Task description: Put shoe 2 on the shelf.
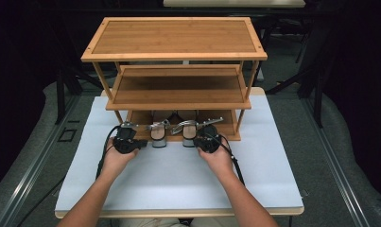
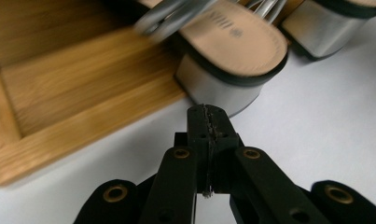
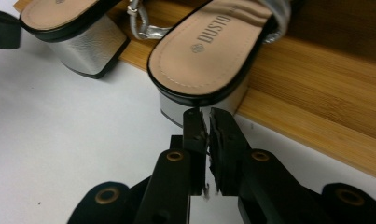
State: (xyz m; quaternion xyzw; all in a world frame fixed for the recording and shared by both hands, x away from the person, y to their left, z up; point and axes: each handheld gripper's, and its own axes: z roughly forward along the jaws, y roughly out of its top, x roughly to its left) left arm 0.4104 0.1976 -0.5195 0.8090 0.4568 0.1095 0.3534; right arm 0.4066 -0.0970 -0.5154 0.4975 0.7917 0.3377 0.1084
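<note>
Two silver block-heeled sandals [image 1: 159, 135] [image 1: 189, 134] are blocking the bottom tier of the three-tier bamboo shoe rack [image 1: 174, 52], heels jutting over its front edge; bare white tabletop [image 1: 178, 182] is lying open in front, and the upper shelves are standing unobstructed.

The person's forearms are bare, with no sleeves. Each hand carries a black gripper, the left gripper [image 1: 126, 140] and right gripper [image 1: 208, 140], each with brass-ringed screw holes, flat black fingers [image 2: 205, 122] and a trailing black cable.
</note>
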